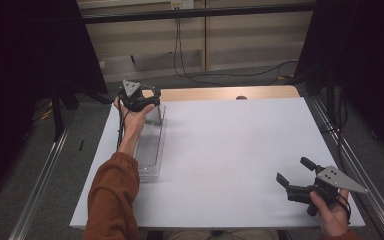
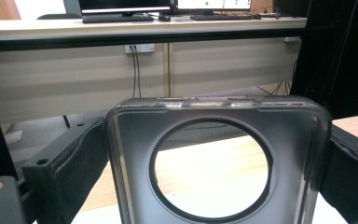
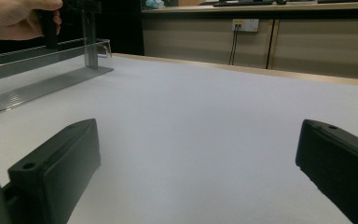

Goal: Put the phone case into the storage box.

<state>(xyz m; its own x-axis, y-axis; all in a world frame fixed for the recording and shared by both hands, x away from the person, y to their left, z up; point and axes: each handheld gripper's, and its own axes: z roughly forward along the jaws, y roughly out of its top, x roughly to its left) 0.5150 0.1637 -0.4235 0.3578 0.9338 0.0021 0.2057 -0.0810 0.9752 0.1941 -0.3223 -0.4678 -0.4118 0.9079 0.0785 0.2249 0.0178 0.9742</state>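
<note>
My left gripper (image 1: 151, 102) is at the table's far left, shut on a smoky clear plastic panel (image 1: 156, 115) with a big round hole. In the left gripper view the panel (image 2: 130, 154) stands upright between both jaws, which press its side edges. The panel's foot is at the far end of a long clear ribbed tray (image 1: 150, 150). In the right gripper view the panel (image 3: 91, 44) rises from the tray (image 3: 42, 86) under the person's hand. My right gripper (image 1: 292, 170) rests near the table's front right, open and holding nothing (image 3: 196, 163).
A white sheet (image 1: 230, 150) covers the wooden table (image 1: 220, 93). Cables (image 1: 230, 75) lie on the floor beyond the far edge. Metal rails (image 1: 352, 160) run along both sides of the table. A desk with monitors (image 2: 168, 7) stands farther back.
</note>
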